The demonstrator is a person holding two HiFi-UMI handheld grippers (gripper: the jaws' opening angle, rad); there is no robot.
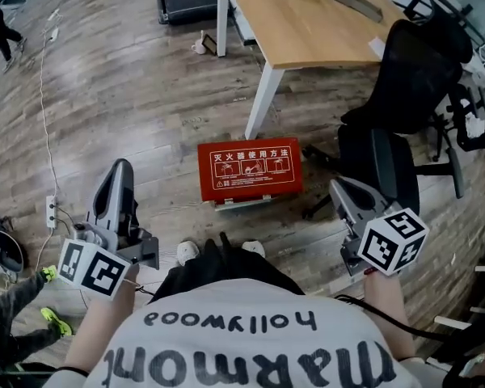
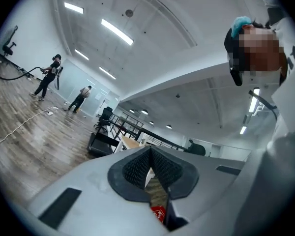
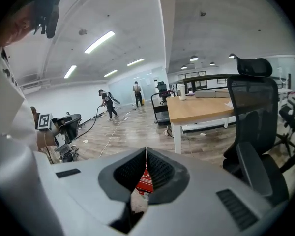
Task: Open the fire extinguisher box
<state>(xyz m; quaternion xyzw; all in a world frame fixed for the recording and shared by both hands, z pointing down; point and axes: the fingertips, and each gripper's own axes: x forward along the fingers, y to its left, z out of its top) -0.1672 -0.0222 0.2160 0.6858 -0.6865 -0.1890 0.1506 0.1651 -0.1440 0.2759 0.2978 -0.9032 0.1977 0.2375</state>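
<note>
View from above of a person standing on a wood floor, one hand-held gripper in each hand.

At left, the left gripper (image 1: 120,170) points forward, about level. Its fingers are pressed together with nothing between them. It is well apart from the box, so it is probably just being carried into position.

In the middle, the red fire extinguisher box (image 1: 249,170) lies flat on the floor just ahead of the person's feet, beside a white leg of the worktop (image 1: 307,23). Its printed face is up and its lid looks shut, so the opening has not begun. The near long edge appears to carry the fittings, which probably explains why the person faces that side.

At right, the right gripper (image 1: 341,188) tilts down toward the floor. Its fingers are also closed and empty, and it is not touching the box. A black office chair (image 1: 404,79) stands beyond it.

Count: two grippers, one box, one worktop, and two people far off across the room.
</note>
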